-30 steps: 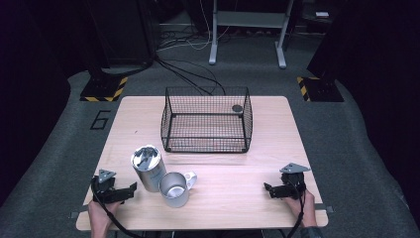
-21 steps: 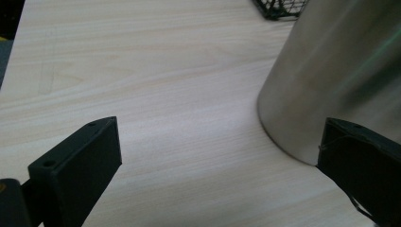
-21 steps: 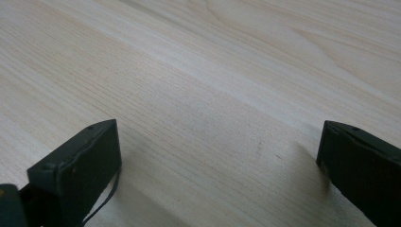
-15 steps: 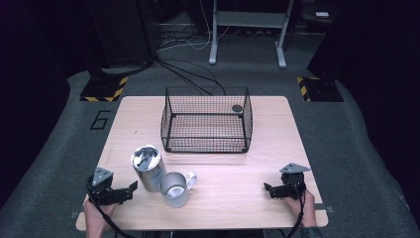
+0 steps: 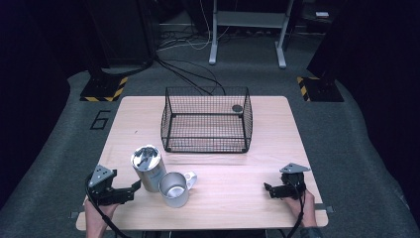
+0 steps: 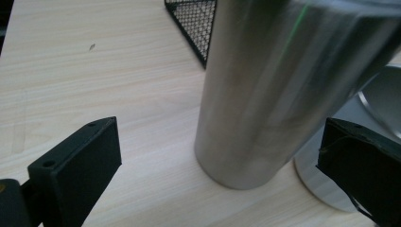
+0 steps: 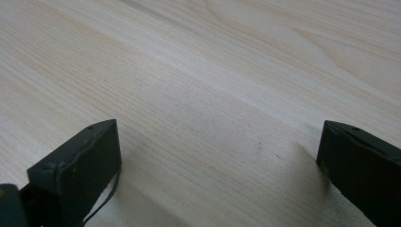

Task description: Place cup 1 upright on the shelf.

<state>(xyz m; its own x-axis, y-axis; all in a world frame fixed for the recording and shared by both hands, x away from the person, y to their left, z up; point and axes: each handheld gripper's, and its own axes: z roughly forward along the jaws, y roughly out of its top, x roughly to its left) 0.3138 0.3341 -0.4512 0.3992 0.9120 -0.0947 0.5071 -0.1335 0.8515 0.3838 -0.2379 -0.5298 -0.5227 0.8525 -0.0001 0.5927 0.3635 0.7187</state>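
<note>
Steel canister (image 6: 279, 90) stands just ahead of the wide-open left claw (image 6: 222, 165).

A dark "6" stands on the grey floor (image 5: 59, 139) left of the table.

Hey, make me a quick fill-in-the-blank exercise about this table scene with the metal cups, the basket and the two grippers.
1. The left gripper has its jaws ____ around the tall steel canister.
2. The handled metal mug stands just to the ____ of the canister in the high view.
3. The wire basket stands at the ____ part of the table.
4. Between the right gripper jaws lies only bare ____.

Missing words: open; right; far; wood
</note>
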